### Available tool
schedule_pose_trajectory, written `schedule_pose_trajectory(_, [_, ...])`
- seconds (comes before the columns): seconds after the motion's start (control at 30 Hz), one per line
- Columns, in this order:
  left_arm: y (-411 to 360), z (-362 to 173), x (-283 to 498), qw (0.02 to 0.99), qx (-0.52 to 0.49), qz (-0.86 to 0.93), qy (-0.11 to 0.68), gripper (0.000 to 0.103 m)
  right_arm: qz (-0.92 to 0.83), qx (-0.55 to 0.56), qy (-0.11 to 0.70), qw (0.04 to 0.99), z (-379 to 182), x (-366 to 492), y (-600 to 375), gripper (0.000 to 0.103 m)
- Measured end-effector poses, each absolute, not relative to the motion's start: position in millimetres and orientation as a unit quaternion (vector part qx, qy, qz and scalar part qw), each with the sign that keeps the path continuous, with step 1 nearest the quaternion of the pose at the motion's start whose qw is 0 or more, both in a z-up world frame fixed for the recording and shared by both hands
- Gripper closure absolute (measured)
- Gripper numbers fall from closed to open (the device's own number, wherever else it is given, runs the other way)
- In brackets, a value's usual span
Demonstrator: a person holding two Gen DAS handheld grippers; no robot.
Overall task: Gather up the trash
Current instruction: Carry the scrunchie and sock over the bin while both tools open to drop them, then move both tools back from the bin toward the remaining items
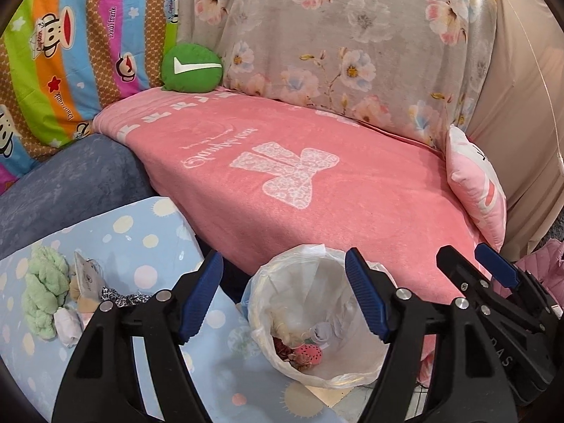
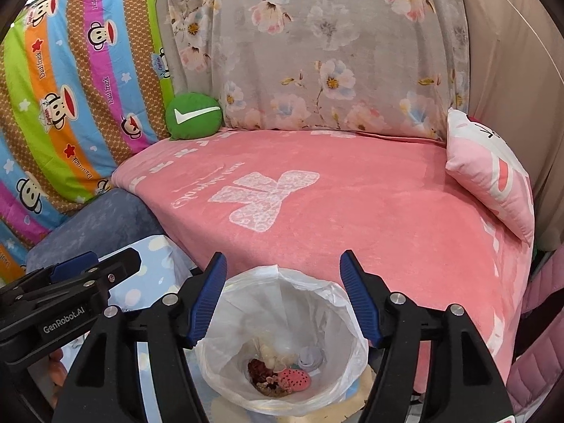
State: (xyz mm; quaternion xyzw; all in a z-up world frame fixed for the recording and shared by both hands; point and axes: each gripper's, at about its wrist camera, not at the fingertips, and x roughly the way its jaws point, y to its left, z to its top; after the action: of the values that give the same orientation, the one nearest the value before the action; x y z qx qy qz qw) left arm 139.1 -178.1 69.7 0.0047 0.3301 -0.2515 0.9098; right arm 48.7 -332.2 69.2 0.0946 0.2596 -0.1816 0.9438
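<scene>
A small bin with a white plastic liner (image 1: 338, 377) (image 2: 246, 292) stands on the floor in front of the pink blanket. At its bottom lie a pink strawberry-patterned piece (image 2: 294, 379), brown scraps (image 2: 259, 368), pale bits and a greyish cap. My left gripper (image 1: 282, 262) hangs open over the bin's left rim with nothing between its fingers. My right gripper (image 2: 283, 257) is open above the bin mouth, also holding nothing. Each shows in the other's view: the right gripper (image 1: 463, 250) at the right, the left gripper (image 2: 112, 257) at the left.
On a blue dotted cloth (image 1: 148, 246) at the left lie a green fluffy cloth (image 1: 44, 296), a small packet (image 1: 86, 275) and other small items. The pink blanket (image 2: 352, 211) bears a green round cushion (image 2: 194, 116) and a pink pillow (image 2: 493, 183). Floral and striped cloths hang behind.
</scene>
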Motion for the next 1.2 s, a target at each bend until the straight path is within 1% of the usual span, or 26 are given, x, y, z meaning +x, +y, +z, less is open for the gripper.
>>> schedule_pose_trajectory(0.13, [-165, 71, 139, 0.913, 0.002, -0.244, 0.327, 0.035, -0.176, 0.089, 0.262, 0.945, 70, 52, -322, 0.036])
schedule_pose_trajectory(0.63, [-106, 70, 143, 0.921, -0.027, -0.209, 0.327, 0.035, -0.143, 0.065, 0.269, 0.950, 72, 66, -267, 0.036])
schedule_pose_trajectory(1.07, [-40, 51, 155, 0.922, -0.057, -0.167, 0.345, 0.034, -0.105, 0.049, 0.288, 0.951, 61, 85, -212, 0.036])
schedule_pose_trajectory(1.13, [-30, 47, 156, 0.922, -0.060, -0.160, 0.347, 0.033, -0.099, 0.046, 0.291, 0.950, 58, 88, -204, 0.035])
schedule_pose_trajectory(1.2, [-18, 43, 157, 0.923, -0.063, -0.150, 0.349, 0.030, -0.094, 0.044, 0.295, 0.950, 54, 92, -195, 0.033])
